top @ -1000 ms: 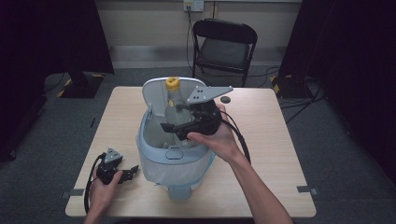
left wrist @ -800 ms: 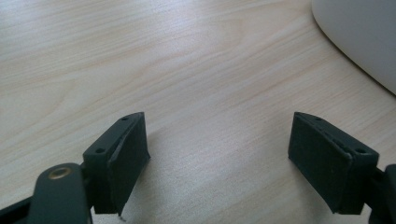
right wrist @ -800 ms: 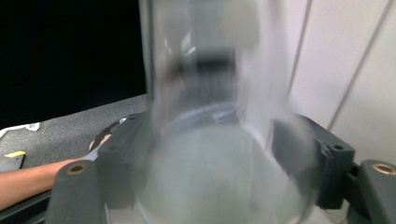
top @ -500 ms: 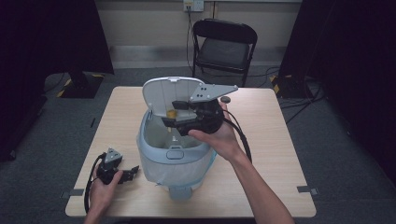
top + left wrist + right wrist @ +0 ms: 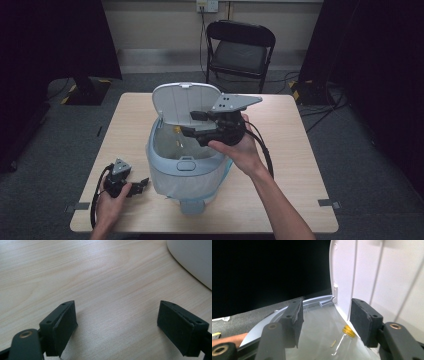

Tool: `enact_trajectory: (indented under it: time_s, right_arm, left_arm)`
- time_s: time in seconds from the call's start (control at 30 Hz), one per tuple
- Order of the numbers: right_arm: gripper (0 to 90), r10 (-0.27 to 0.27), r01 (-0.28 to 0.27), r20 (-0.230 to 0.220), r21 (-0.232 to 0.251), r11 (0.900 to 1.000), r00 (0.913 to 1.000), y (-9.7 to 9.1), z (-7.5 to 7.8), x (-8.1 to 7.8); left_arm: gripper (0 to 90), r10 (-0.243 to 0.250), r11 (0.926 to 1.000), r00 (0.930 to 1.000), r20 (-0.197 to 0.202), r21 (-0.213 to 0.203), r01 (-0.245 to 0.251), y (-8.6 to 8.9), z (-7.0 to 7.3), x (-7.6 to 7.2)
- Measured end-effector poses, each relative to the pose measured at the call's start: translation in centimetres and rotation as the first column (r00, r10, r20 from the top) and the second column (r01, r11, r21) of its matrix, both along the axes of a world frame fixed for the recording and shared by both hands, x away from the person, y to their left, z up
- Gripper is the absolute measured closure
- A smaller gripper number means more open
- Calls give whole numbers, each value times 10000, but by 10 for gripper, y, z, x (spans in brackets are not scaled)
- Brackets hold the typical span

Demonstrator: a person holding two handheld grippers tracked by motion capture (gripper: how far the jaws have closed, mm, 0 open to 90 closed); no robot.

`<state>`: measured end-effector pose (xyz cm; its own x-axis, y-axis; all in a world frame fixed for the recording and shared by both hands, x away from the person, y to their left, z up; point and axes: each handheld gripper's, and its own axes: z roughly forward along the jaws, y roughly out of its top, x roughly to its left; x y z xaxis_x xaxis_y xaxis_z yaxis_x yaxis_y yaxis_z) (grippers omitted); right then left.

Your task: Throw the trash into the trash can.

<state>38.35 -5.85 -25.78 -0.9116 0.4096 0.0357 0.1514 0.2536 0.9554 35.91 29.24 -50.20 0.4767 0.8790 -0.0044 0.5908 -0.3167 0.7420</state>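
A pale blue bin (image 5: 186, 162) with a plastic liner stands mid-table, its white lid (image 5: 185, 102) tipped up at the back. Inside lies a clear bottle (image 5: 343, 341) with a yellow cap (image 5: 177, 130), seen through the liner. My right gripper (image 5: 193, 123) hovers over the bin's mouth, open, with nothing between its jaws; in the right gripper view (image 5: 325, 320) the lid (image 5: 387, 277) stands just to its right. My left gripper (image 5: 137, 186) rests low on the wood at the front left, open and empty (image 5: 117, 327).
The bin's curved white wall (image 5: 195, 260) sits close to the right of the left gripper. Bare light wood table (image 5: 295, 165) stretches right of the bin. A black folding chair (image 5: 240, 47) stands beyond the far edge.
The yellow-capped bottle, held up by the right gripper a second ago, went down into the bin and was let go. The left gripper stayed put.
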Motion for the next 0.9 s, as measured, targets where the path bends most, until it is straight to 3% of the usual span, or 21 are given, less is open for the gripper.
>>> enact_trajectory:
  time_s: [0.53,0.9]
  right_arm:
    - [388,-611,633,-441,507,9967,9972,-29,-16,5]
    - [315,-1315,1337,-576,370,9903,9896,-46,-25,7]
  left_arm:
    - [152,0,10000,10000,4,6,0,0,0,0]
    - [152,-8,10000,10000,0,14,8,0,0,0]
